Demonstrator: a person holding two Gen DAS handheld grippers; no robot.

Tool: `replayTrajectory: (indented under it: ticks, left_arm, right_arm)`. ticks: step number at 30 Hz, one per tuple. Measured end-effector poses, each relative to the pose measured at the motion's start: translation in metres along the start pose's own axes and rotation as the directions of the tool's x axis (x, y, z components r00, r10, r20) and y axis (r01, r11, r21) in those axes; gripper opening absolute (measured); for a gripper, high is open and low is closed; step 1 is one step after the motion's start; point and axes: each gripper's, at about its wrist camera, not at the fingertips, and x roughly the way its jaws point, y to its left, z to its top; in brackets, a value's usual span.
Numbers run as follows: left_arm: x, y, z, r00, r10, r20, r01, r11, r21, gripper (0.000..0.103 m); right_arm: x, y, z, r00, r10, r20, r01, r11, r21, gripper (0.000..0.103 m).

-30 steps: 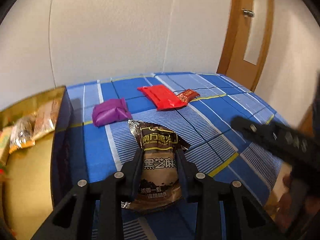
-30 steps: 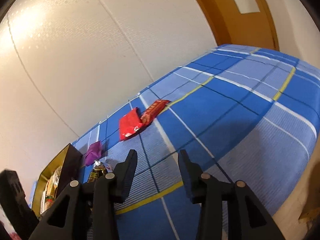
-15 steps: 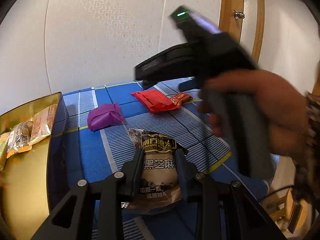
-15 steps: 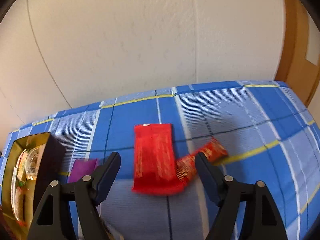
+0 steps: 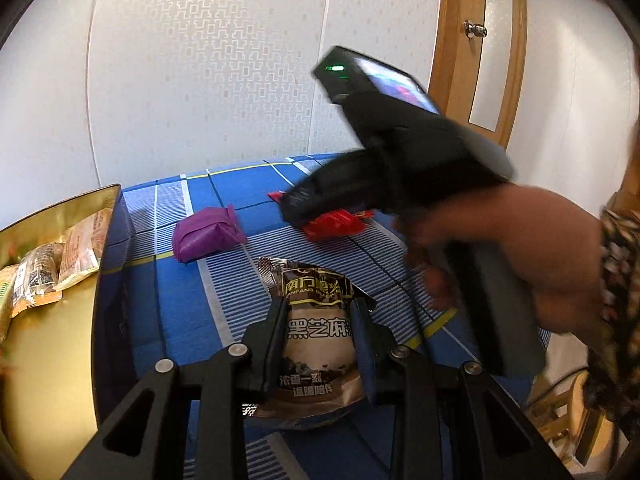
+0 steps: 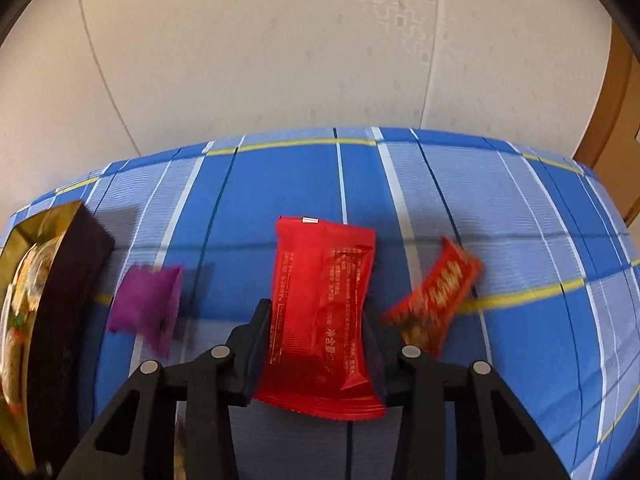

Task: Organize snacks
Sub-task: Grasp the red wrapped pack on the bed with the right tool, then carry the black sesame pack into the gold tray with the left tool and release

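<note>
Four loose snack packets lie on the blue plaid cloth with yellow and white lines (image 6: pixel 440 184): one brown sesame-drink pouch with white and gold Chinese lettering (image 5: pixel 316 344), one glossy red foil packet (image 6: pixel 320 320), one small purple foil packet (image 6: pixel 146 308), and one narrow red-and-gold patterned packet (image 6: pixel 436 300). One open box with a gold lining and dark outer wall (image 5: pixel 106 320) stands at the left edge of the cloth. It contains at least three wrapped snacks; the exact count cannot be determined.

Left gripper (image 5: pixel 318 312): the two black fingers are narrowly apart and press against both sides of the brown pouch. The pouch sits clamped between them, over the cloth, just right of the box wall.

Right gripper (image 6: pixel 316 320): the two black fingers straddle the lower half of the glossy red packet, each close against one long edge. Whether they squeeze it or only touch it cannot be told. The red packet lies between the purple packet on its left and the patterned packet on its right, which touches or nearly touches the right finger.

In the left wrist view, one hand (image 5: pixel 520 248) grips the handle of the right gripper above the cloth.
</note>
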Motion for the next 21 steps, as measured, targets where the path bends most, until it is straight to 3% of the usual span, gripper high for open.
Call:
replayTrajectory:
  ticks: [3,7,14,16,18,21]
  left_arm:
    - [0.001,0.001,0.0,1.0,0.003,-0.001,-0.003,1.0,0.001,0.032]
    - [0.003,0.001,0.0,1.0,0.005,-0.003,-0.005,1.0,0.003,0.032]
    - [0.003,-0.002,0.001,1.0,0.006,-0.01,-0.006,1.0,0.008,0.032]
    - [0.003,-0.003,0.002,1.0,0.005,-0.012,-0.005,1.0,0.01,0.032]
    - [0.004,-0.004,0.003,1.0,0.001,-0.017,-0.001,1.0,0.011,0.032]
    - [0.008,-0.002,0.004,1.0,-0.007,-0.03,0.007,1.0,0.0,0.03]
  right_arm:
    - [-0.017,-0.012,-0.016,0.999,0.015,0.029,-0.016,0.998,0.053,0.04]
    - [-0.052,-0.031,-0.046,0.99,0.035,0.135,-0.058,0.983,0.175,0.04]
    - [-0.095,-0.037,-0.121,0.96,-0.082,0.267,-0.018,0.936,0.353,0.04]
    - [-0.098,-0.036,-0.137,0.961,-0.089,0.263,-0.024,0.917,0.398,0.04]
    - [-0.101,-0.038,-0.141,0.958,-0.066,0.278,-0.063,0.9,0.432,0.04]
    - [-0.108,-0.037,-0.14,0.947,-0.082,0.311,-0.054,0.913,0.404,0.04]
